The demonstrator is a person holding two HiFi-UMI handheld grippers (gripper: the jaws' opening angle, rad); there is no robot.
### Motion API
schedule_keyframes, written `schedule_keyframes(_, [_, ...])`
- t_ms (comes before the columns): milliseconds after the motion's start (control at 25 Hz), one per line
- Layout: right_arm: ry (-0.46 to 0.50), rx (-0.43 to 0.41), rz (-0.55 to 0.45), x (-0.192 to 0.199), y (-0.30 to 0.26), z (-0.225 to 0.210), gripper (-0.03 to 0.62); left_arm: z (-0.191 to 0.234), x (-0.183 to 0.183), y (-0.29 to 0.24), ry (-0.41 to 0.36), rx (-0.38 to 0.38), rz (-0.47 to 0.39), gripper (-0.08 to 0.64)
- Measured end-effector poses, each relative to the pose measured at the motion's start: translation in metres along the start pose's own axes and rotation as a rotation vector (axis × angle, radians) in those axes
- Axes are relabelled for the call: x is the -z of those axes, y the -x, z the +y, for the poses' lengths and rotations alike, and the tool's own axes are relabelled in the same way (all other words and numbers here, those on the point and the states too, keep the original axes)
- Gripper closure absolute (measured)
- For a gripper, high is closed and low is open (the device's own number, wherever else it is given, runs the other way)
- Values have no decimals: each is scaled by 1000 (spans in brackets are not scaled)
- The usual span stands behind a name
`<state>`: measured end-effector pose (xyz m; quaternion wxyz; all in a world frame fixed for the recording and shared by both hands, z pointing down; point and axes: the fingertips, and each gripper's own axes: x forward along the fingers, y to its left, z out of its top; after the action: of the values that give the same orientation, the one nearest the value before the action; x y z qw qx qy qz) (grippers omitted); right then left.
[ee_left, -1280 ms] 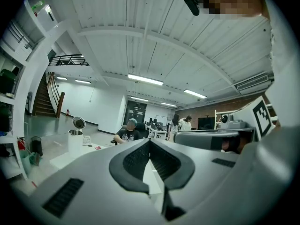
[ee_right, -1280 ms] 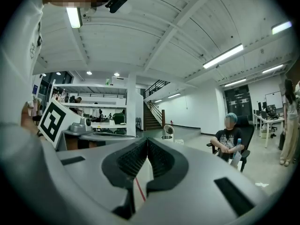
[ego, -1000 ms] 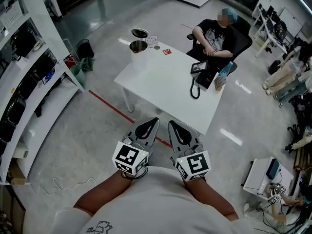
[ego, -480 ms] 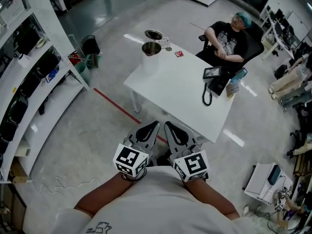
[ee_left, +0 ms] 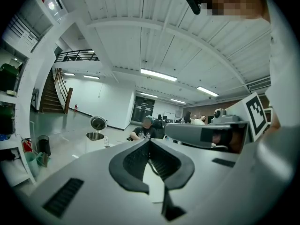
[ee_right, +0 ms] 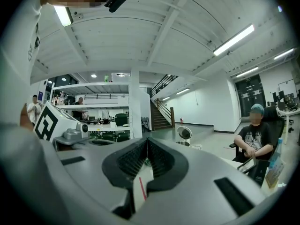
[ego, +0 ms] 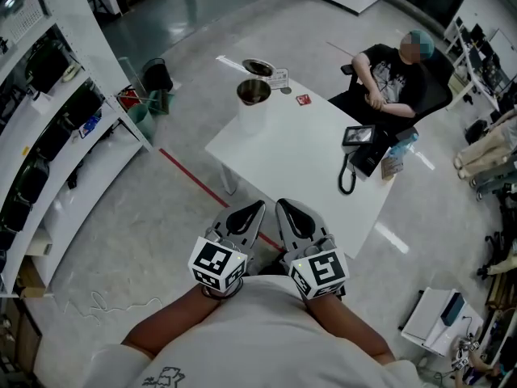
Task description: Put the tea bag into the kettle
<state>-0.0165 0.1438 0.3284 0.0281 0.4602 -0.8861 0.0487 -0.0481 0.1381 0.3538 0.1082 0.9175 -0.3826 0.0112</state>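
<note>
A white table [ego: 283, 164] stands ahead of me. On its far left corner is a steel kettle [ego: 254, 92] with its lid [ego: 258, 67] hinged open. A small red tea bag [ego: 303, 99] lies on the table just right of it. My left gripper [ego: 257, 207] and right gripper [ego: 283, 207] are held side by side close to my chest, short of the table's near edge, both shut and empty. The kettle [ee_left: 95, 136] shows far off in the left gripper view. In the right gripper view the kettle [ee_right: 183, 143] is also small and distant.
A person [ego: 396, 75] sits at the table's far right side. A tablet with a black cable [ego: 354, 144] and a bottle [ego: 397, 153] lie near them. White shelves [ego: 48, 120] line the left wall, with bins [ego: 153, 79] beside them. A red line [ego: 190, 178] crosses the floor.
The table and kettle have shifted right and slightly nearer in the head view as I move. Both grippers stay shut in the same place by my chest.
</note>
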Motion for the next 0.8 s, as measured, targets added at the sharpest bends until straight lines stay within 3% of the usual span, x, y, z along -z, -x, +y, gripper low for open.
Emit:
schedule_keyframes(480, [-11,1,-4,-12,-4,-136,580,-27,-15,-138,-2,24,-13,551])
schedule_keyframes(800, [-83,53,22,7,-4,-192,580,-29,2,-199,23,63,66,551])
